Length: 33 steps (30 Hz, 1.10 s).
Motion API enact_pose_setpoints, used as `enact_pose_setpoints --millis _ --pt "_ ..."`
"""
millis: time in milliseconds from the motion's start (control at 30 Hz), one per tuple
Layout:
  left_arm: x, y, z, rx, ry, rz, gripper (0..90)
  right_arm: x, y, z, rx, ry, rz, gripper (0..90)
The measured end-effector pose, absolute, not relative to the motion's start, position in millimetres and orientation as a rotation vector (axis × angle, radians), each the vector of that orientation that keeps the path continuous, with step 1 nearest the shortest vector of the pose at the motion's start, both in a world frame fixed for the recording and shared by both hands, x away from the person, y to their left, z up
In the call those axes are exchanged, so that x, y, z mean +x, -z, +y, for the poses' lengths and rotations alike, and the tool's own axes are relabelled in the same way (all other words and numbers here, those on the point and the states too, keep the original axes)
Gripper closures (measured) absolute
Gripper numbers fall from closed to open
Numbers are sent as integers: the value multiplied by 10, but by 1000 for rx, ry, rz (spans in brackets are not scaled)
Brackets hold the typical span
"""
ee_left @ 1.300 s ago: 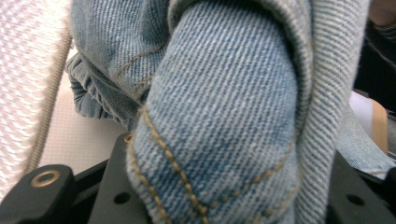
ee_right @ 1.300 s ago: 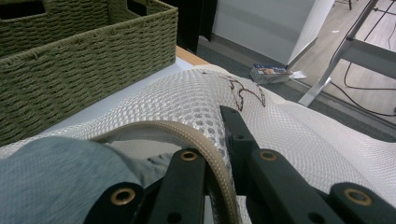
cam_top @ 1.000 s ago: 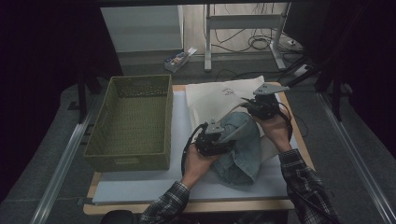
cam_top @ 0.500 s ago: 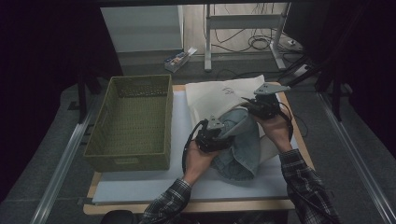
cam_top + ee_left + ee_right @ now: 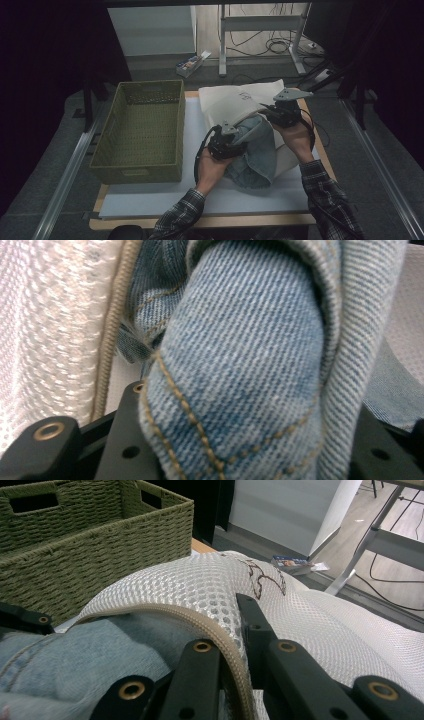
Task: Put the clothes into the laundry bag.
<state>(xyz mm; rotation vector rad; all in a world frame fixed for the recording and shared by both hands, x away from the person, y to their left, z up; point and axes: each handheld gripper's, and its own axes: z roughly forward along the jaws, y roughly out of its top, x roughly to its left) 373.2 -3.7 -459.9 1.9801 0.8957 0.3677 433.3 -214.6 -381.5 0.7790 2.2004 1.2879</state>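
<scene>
Denim garment (image 5: 255,152): blue, bunched, lying right of centre in the high view on the white table sheet (image 5: 165,195), its upper end tucked under the zip-edged mouth of a white mesh bag (image 5: 240,97); the left gripper (image 5: 231,145), centre frame, has its jaws pinching a thick stitched fold of the denim, seen close in the left gripper view (image 5: 240,390). Right gripper (image 5: 280,114), upper right of centre, jaws pressed on the bag's beige zipper rim (image 5: 220,630). Green woven basket (image 5: 140,135): left of centre, well apart from the denim.
</scene>
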Motion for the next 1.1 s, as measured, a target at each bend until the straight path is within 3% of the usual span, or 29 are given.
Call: enact_pose_setpoints --millis 1100 --pt "3968 4543 -32 1976 -483 1033 571 4287 3787 -2120 758 -1283 2211 861"
